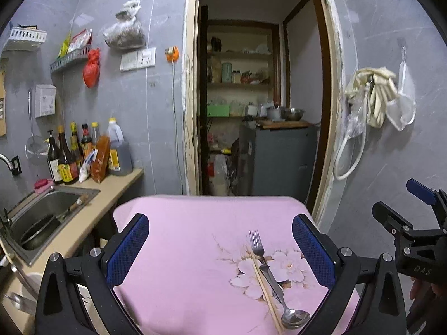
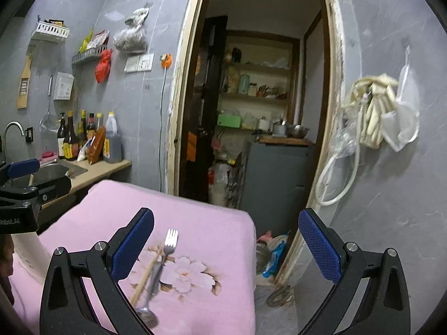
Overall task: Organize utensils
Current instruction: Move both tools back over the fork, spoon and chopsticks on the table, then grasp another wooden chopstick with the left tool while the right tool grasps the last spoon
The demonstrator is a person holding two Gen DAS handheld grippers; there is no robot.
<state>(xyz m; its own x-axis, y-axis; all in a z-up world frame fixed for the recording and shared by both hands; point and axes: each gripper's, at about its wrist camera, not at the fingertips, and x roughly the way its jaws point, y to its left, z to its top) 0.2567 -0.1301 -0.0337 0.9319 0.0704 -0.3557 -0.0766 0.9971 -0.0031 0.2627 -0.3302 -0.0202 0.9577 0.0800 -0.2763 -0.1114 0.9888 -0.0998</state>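
A metal fork, a metal spoon and a pair of wooden chopsticks lie together on the flower print of a pink cloth that covers a table. My left gripper is open and empty above the cloth, the utensils between its fingers toward the right one. In the right wrist view the fork, spoon and chopsticks lie beside the left finger of my open, empty right gripper. The right gripper also shows in the left wrist view.
A counter with a steel sink holding a pan stands to the left, with sauce bottles at the wall. A doorway behind the table opens on a pantry with a grey cabinet. Bags hang on the right wall.
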